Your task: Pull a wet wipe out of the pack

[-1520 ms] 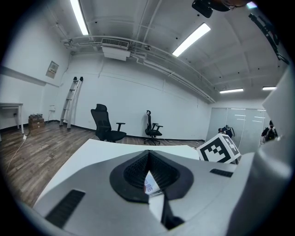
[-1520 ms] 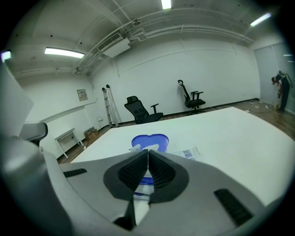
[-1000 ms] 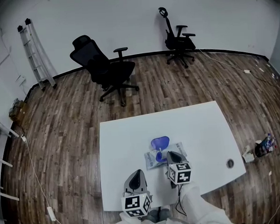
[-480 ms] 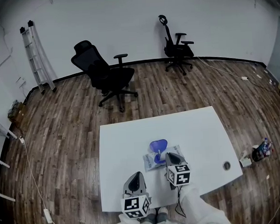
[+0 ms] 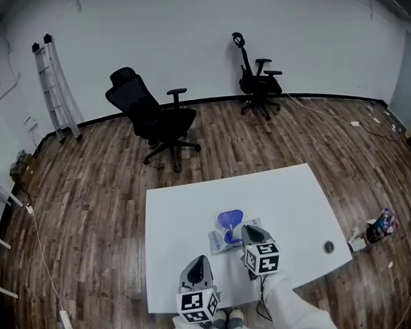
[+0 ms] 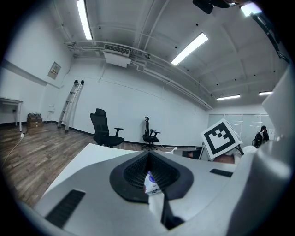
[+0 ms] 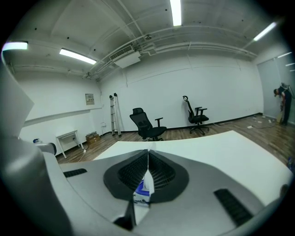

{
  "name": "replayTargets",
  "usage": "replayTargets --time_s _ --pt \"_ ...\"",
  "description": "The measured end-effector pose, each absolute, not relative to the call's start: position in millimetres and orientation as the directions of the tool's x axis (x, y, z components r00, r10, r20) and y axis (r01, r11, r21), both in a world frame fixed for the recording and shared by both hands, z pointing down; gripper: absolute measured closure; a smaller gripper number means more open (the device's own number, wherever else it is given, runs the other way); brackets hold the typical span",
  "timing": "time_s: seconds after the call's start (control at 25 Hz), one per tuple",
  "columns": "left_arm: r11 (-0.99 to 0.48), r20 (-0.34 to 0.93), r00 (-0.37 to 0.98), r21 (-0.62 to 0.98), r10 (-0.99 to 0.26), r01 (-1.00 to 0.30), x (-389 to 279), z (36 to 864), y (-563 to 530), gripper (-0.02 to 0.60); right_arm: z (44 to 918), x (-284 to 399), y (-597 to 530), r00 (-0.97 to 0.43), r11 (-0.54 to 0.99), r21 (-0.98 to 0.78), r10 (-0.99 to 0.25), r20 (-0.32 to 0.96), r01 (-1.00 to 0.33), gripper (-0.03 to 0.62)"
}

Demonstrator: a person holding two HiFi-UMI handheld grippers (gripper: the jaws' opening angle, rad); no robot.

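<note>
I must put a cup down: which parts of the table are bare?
Bare: the far half of the table behind the wipe pack, and its left strip. Crowded: the near middle, with the right gripper at the pack and the left gripper at the edge.

On the white rectangular table [image 5: 181, 217] lay a pale plastic wipe pack [image 5: 218, 241] with a blue lid [image 5: 229, 218] — beside the pack, the grey right gripper [image 5: 244, 228], its cube marked black-and-white, held a white wipe [image 7: 147, 180].

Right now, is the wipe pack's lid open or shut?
Open: in the head view the blue lid lies flipped back past the wipe pack.
</note>
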State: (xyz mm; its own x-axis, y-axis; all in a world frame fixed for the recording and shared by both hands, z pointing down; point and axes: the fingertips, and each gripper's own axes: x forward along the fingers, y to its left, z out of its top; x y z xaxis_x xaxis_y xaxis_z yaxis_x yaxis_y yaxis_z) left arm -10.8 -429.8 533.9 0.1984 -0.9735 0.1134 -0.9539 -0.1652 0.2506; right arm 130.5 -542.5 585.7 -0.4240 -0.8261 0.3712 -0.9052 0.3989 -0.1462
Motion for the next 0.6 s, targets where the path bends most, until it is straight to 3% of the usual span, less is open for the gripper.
replayTargets --time_s 0.6 --pt "-0.189 0.087 0.218 0.258 -0.972 -0.948 -2.9 528.7 -419.3 0.583 547.9 138.1 -527.6 -0.426 0.398 -0.152 -0.856 0.292 -0.905 0.582"
